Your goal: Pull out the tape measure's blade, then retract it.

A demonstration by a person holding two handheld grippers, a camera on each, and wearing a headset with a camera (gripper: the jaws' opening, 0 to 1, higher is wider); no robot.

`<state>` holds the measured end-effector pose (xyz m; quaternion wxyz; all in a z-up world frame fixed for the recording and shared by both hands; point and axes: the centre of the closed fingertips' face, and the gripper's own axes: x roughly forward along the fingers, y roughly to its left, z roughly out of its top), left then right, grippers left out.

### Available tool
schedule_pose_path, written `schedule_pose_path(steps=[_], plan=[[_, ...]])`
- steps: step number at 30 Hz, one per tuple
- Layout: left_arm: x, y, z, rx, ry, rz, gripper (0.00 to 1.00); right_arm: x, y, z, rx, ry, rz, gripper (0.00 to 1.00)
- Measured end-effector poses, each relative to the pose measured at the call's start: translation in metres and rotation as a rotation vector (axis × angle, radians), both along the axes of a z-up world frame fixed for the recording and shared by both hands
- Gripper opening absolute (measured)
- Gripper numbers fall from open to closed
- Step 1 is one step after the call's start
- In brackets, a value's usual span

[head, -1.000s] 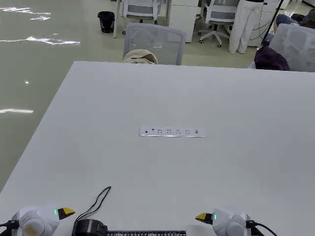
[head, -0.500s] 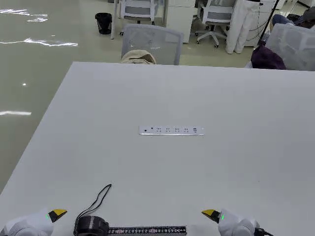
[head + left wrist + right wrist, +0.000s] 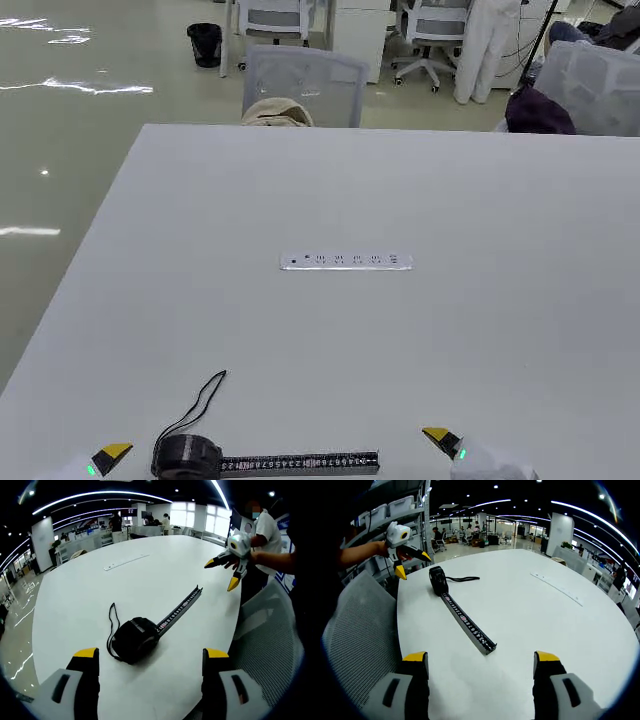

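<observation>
A black tape measure [image 3: 186, 456] lies at the table's near edge, its blade [image 3: 300, 463] pulled out flat to the right and a black wrist loop [image 3: 200, 400] trailing behind it. In the left gripper view the case [image 3: 135, 639] sits just ahead of my left gripper [image 3: 150, 653], which is open and holds nothing. My right gripper [image 3: 481, 656] is open too, a short way back from the blade's tip [image 3: 487, 647]. In the head view a yellow fingertip [image 3: 112, 452] of the left gripper shows left of the case, and one of the right gripper's fingertips [image 3: 438, 436] shows right of the blade's end.
A white power strip [image 3: 345, 261] lies flat in the middle of the white table [image 3: 400, 180]. A grey mesh chair [image 3: 300, 85] stands at the far edge. The table's near edge runs right under both grippers.
Both grippers have drawn back toward the near edge, away from the tape measure. The head camera has tilted down slightly. The tape measure and its pulled-out blade lie as before.
</observation>
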<state>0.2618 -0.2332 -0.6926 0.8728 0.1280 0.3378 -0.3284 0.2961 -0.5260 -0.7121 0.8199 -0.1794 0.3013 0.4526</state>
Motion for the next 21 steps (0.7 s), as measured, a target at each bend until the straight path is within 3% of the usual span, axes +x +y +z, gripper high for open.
schedule_pose_path(steps=[14, 21], plan=[[-0.005, -0.007, 0.011, -0.005, -0.054, 0.085, 0.90, -0.008, 0.001, 0.018, 0.030, -0.020, -0.089, 0.93], [-0.010, -0.012, 0.013, -0.020, -0.050, 0.115, 0.92, -0.013, 0.004, 0.022, 0.039, -0.032, -0.119, 0.96]])
